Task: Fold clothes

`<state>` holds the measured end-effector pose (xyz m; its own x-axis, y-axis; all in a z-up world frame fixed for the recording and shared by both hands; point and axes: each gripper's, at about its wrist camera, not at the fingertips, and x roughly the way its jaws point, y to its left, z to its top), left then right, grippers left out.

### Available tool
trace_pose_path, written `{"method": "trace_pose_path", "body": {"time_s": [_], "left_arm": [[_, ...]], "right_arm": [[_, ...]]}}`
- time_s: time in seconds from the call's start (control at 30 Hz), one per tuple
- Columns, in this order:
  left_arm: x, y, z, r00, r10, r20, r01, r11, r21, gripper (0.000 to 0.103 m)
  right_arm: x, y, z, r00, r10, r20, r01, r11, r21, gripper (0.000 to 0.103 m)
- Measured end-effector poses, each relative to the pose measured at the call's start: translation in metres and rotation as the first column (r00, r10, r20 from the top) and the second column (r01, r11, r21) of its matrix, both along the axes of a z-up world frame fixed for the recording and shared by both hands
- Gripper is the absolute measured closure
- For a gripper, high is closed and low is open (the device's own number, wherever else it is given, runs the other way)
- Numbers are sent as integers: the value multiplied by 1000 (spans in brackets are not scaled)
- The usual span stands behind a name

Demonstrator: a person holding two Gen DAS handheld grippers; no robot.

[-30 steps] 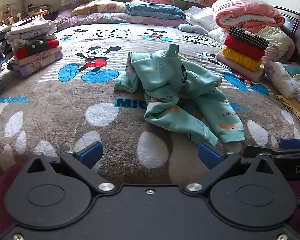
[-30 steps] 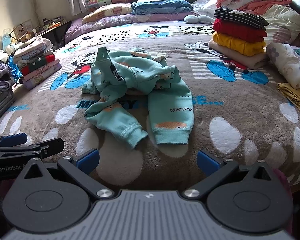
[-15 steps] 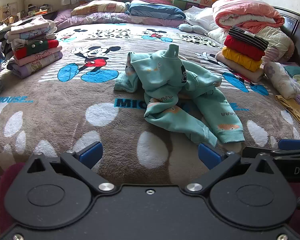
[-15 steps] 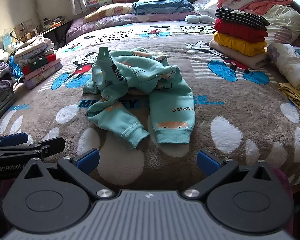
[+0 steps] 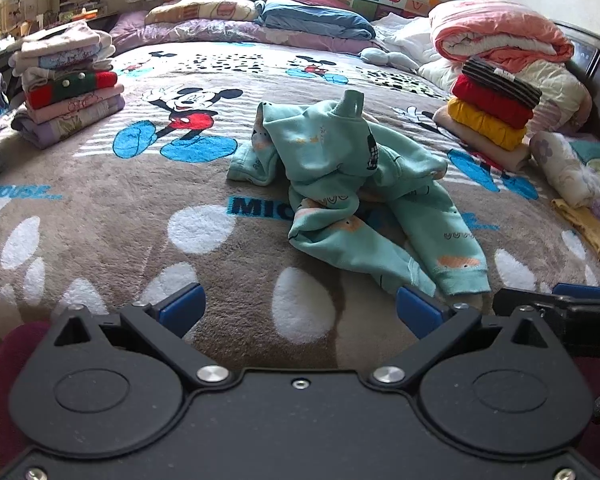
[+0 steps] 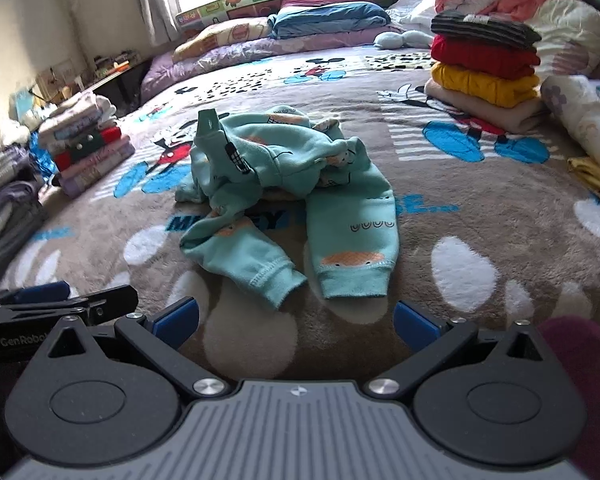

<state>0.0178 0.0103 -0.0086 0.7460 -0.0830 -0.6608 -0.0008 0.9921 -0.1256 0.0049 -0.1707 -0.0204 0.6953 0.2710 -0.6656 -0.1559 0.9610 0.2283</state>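
Your left gripper (image 5: 298, 310) and right gripper (image 6: 296, 320) both hang with jaws spread wide and empty at the near edge of the bed (image 5: 100, 216), the crumpled teal garment (image 5: 352, 184) heaped mid-bed just beyond them

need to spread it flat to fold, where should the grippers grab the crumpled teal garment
Probably the two ribbed cuffs of the teal garment: they lie flat, apart, nearest the open right gripper and left gripper. Come low from the near edge; the bunched middle offers no clean edge.
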Motion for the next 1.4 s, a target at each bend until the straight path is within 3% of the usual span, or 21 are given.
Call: {"method": "trace_pose_path", "body": {"time_s": [0.17,0.4,0.6,0.83,0.97,1.1,1.3,1.4], "left_arm": [[9,7,0,999,-19,42,21,999,-50,0],[29,3,-6,982,-97,165,95,995,19,0],[64,-3,-19,985,-150,80,148,988,35,0],[95,-17,-27,981,-178,72,168,978,125,0],[110,-23,-32,977,-195,81,180,970,164,2],[121,-29,-38,973,-213,83,194,961,196,7],[133,-33,-51,970,-237,55,219,948,229,25],[138,-37,-57,969,-244,45,225,941,251,37]], "right_arm": [[6,-4,10,996,31,81,-31,1000,2,0],[26,-14,15,958,124,259,-115,992,-51,0],[54,-15,6,950,195,244,-173,979,-110,0],[83,0,-7,921,291,259,-224,940,-259,0],[94,16,-14,876,389,284,-261,879,-399,1],[108,29,-23,819,507,270,-301,779,-551,12],[124,40,-42,740,637,216,-349,638,-686,30],[129,44,-50,696,690,197,-366,577,-730,33]]}}
